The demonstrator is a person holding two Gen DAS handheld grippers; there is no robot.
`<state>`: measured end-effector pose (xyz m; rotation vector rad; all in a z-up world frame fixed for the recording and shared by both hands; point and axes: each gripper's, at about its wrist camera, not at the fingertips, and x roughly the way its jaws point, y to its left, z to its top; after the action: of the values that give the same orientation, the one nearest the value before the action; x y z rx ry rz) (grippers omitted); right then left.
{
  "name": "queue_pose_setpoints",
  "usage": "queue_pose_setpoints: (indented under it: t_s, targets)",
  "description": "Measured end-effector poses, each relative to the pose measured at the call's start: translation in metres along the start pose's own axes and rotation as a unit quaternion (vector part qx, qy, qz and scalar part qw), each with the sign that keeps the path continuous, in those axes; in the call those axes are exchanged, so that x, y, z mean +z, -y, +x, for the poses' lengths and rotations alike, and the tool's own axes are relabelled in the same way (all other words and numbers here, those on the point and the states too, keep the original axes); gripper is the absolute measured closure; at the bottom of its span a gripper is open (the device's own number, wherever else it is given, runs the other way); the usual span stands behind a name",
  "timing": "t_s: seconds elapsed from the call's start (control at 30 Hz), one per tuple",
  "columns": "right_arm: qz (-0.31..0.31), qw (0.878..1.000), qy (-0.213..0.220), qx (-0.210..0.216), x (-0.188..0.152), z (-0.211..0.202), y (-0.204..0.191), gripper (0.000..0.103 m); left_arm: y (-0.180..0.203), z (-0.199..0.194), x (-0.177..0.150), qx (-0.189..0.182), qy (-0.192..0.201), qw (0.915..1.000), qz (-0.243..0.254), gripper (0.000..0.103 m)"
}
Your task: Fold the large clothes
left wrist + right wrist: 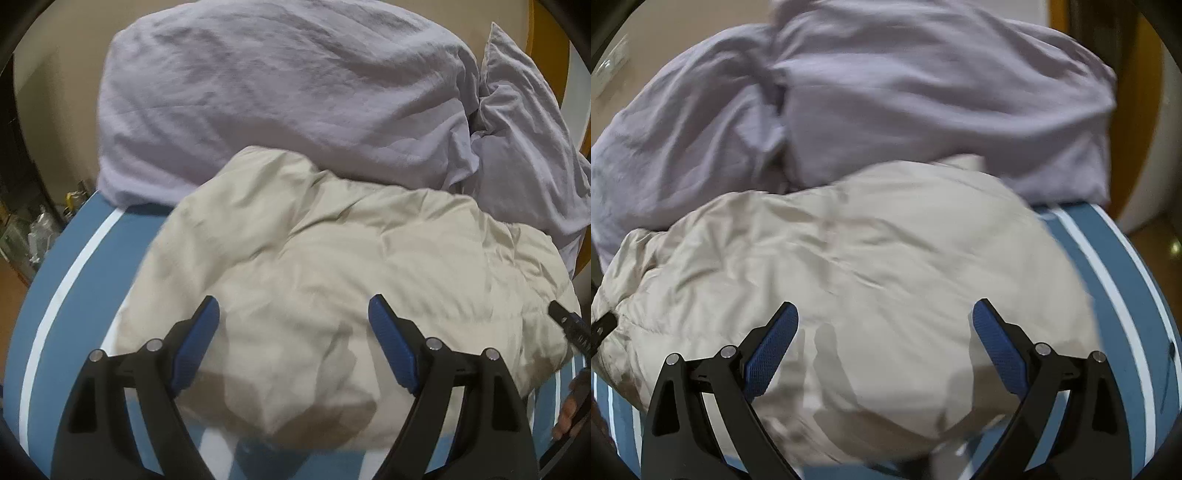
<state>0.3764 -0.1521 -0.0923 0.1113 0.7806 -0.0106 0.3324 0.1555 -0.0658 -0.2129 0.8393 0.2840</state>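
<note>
A puffy beige jacket (332, 258) lies bunched on a blue bed sheet with white stripes (74, 266). My left gripper (293, 306) hovers above the jacket's near part, jaws wide open, nothing between the blue pads. The right wrist view shows the same beige jacket (868, 258) from the other side on the striped sheet (1126, 288). My right gripper (884, 314) also hangs open over the jacket, holding nothing. The tip of the right gripper and a hand (570, 406) show at the right edge of the left wrist view.
A crumpled lilac duvet (277, 92) fills the far side of the bed, with a lilac pillow (524, 147) to its right. Beyond the lilac duvet (923, 92) stand a cream wall and wooden furniture (1071, 74). Clutter lies on the floor (40, 229) left of the bed.
</note>
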Motion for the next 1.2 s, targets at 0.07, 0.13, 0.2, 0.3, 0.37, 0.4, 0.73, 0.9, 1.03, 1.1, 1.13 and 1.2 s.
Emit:
queue_pose_setpoints:
  t_s: [0.07,0.13,0.2,0.3,0.37,0.4,0.73,0.9,1.03,1.1,1.13,1.2]
  targets:
    - [0.020,1.000,-0.003,-0.015,-0.005,-0.010,0.021,0.006,-0.006,-0.008,-0.008,0.002,-0.001,1.0000,-0.001,0.020]
    - [0.040,0.999,-0.006,-0.026,-0.013,-0.021,0.040,0.006,-0.011,-0.018,-0.019,0.002,0.001,1.0000,0.001,0.020]
    - [0.062,0.997,-0.012,-0.035,-0.017,-0.028,0.058,0.006,-0.013,-0.029,-0.026,0.001,-0.002,1.0000,-0.001,0.020]
    - [0.102,0.994,-0.024,-0.038,-0.023,-0.031,0.082,0.006,-0.022,-0.034,-0.037,-0.003,-0.014,0.9997,-0.020,0.020]
    - [0.127,0.991,-0.038,-0.026,-0.029,-0.031,0.095,0.006,-0.028,-0.034,-0.044,-0.006,-0.024,0.9991,-0.035,0.020]
    - [0.133,0.990,-0.044,-0.021,-0.029,-0.028,0.097,0.006,-0.031,-0.033,-0.048,-0.006,-0.030,0.9986,-0.043,0.020]
    - [0.193,0.975,-0.100,0.041,-0.034,-0.001,0.105,0.006,-0.045,-0.006,-0.047,-0.011,-0.076,0.9921,-0.099,0.020]
    - [0.209,0.970,-0.110,0.058,-0.034,0.012,0.102,0.006,-0.051,0.011,-0.042,-0.015,-0.091,0.9876,-0.126,0.019]
    - [0.223,0.966,-0.116,0.066,-0.034,0.023,0.101,0.006,-0.051,0.021,-0.038,-0.015,-0.093,0.9865,-0.134,0.016]
    - [0.230,0.963,-0.117,0.073,-0.033,0.026,0.100,0.007,-0.052,0.025,-0.036,-0.014,-0.095,0.9861,-0.136,0.015]
    - [0.232,0.962,-0.117,0.077,-0.032,0.028,0.098,0.009,-0.053,0.028,-0.036,-0.014,-0.096,0.9855,-0.139,0.014]
    - [0.233,0.962,-0.117,0.084,-0.031,0.030,0.096,0.015,-0.055,0.034,-0.035,-0.017,-0.100,0.9839,-0.147,0.014]
